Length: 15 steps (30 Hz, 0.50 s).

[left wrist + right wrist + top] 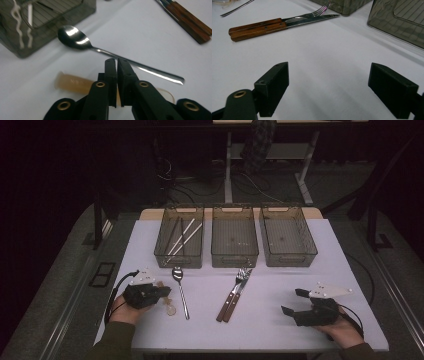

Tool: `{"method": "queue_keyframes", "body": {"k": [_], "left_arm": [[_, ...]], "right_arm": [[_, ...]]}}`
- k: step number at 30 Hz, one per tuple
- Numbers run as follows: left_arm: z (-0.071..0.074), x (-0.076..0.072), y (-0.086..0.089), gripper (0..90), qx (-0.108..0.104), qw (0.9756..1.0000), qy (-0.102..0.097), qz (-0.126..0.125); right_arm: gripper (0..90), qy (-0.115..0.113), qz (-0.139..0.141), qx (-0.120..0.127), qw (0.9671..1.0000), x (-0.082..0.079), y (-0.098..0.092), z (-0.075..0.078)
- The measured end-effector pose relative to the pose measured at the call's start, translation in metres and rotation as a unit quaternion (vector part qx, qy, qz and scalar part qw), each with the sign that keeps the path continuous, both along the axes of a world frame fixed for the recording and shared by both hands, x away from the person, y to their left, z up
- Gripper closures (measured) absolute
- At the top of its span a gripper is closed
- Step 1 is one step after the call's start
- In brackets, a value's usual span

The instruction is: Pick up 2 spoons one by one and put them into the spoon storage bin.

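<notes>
A pale tan spoon (pixel 170 308) lies on the white table (pixel 260 330) at the left, and its handle (pixel 71 82) runs under my left gripper (pixel 167 292). In the left gripper view that gripper (pixel 117 60) has its jaws pressed almost together, with a strip of tan showing between the pads. Just beyond it lies a metal spoon (pixel 181 295) (pixel 75 38). My right gripper (pixel 292 301) (pixel 329 66) rests at the right of the table, jaws wide apart and nothing between them. A wooden-handled fork and knife (pixel 234 296) (pixel 259 28) lie side by side in the middle.
Three grey see-through bins stand in a row at the back: the left bin (pixel 178 262) holds several thin white and dark sticks, the middle bin (pixel 235 262) and the right bin (pixel 289 261) look bare. The table's front edge runs close to both hands.
</notes>
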<state>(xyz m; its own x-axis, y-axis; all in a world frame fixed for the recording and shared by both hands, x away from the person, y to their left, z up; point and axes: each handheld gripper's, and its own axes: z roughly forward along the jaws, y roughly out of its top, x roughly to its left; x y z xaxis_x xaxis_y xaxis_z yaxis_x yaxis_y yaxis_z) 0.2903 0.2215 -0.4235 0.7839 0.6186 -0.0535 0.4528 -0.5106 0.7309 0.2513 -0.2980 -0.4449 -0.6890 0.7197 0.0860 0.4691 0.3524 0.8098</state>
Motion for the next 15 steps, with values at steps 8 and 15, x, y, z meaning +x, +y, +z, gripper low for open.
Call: {"method": "queue_keyframes", "body": {"k": [8, 15], "left_arm": [[-0.004, -0.014, 0.005, 88.9, 0.011, 0.9998, 0.015, 0.000], [-0.012, -0.008, -0.001, 89.0, 0.023, 0.9989, 0.038, -0.017]], "right_arm": [[16.5, 0.001, 0.000, -0.002, 1.0000, 0.000, 0.000, 0.000], [16.5, 0.002, 0.001, -0.006, 1.0000, 0.000, 0.000, -0.001]]}}
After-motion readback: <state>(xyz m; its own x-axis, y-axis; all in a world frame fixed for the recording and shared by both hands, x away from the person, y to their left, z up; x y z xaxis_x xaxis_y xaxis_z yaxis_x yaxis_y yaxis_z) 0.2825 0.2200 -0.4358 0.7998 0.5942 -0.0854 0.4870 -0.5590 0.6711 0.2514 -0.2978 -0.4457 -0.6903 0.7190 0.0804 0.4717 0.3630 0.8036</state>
